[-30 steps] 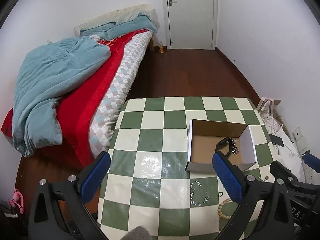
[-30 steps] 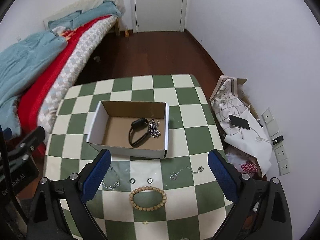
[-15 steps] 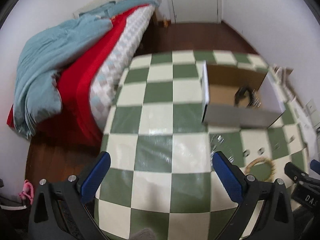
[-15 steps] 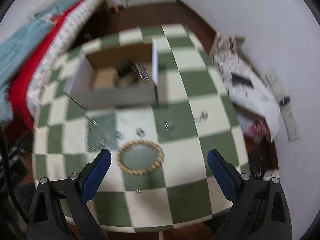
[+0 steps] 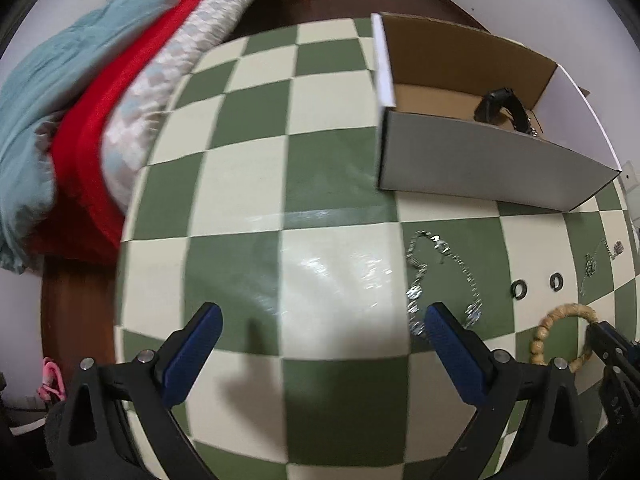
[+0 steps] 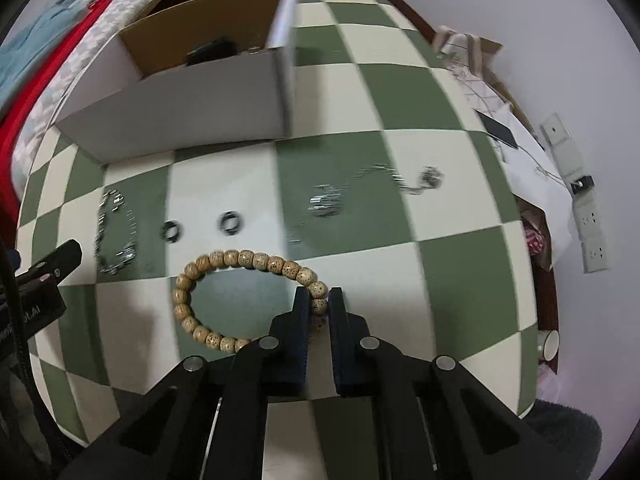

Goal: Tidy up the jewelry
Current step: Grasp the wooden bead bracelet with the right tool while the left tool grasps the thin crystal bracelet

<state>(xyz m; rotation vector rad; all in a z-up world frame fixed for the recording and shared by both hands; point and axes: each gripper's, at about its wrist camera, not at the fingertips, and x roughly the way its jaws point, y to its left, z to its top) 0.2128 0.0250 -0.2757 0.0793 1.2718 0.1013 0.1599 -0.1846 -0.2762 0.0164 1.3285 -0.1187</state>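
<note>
The right gripper point(image 6: 319, 300) is closing its jaws on the right side of the bead bracelet point(image 6: 224, 258), which is lying on the checkered table point(image 6: 420, 120) in front of the box point(image 6: 180, 108). The left gripper point(image 5: 320, 320) is hovering spread wide and empty beside a chain point(image 5: 440, 276).
</note>
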